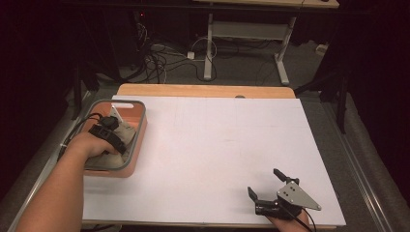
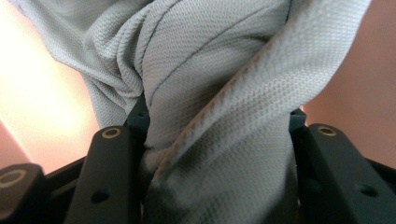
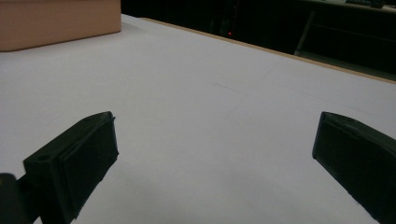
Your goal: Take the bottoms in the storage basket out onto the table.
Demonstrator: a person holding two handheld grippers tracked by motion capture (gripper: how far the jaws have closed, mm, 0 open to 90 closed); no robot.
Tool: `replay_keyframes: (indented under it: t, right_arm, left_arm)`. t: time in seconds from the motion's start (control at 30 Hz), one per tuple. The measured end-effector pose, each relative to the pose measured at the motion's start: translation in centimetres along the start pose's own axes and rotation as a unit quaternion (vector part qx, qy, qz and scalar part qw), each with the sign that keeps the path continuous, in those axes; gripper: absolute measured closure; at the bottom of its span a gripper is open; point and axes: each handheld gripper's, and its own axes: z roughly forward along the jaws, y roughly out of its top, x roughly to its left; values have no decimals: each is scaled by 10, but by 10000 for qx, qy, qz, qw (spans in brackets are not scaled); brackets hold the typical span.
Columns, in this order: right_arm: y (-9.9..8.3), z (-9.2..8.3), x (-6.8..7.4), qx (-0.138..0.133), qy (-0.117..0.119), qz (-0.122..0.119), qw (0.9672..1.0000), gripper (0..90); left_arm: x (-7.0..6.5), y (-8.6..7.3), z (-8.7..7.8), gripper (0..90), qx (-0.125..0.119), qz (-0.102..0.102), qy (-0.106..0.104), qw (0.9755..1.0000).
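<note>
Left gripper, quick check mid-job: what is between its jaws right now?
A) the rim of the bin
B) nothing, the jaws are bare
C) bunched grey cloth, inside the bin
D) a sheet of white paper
C: in the left gripper view, the left gripper has both jaws pressed against bunched grey cloth, and the high view puts it down inside the bin.

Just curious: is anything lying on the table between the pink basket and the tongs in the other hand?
No. Between the basket and the right tongs, the high view shows bare white tabletop.
</note>
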Motion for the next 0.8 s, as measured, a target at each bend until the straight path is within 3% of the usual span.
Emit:
replay_keyframes:
  t: [0.27, 0.8]
  right_arm:
    - [0, 0, 0, -23, 17, -16, 10000, 8]
    - [1, -1, 0, -37, -6, -16, 10000, 8]
  left_arm:
    - [-4, 2, -10, 481, 260, 99, 65, 9996]
    - [-12, 9, -30, 483, 357, 278, 95, 9989]
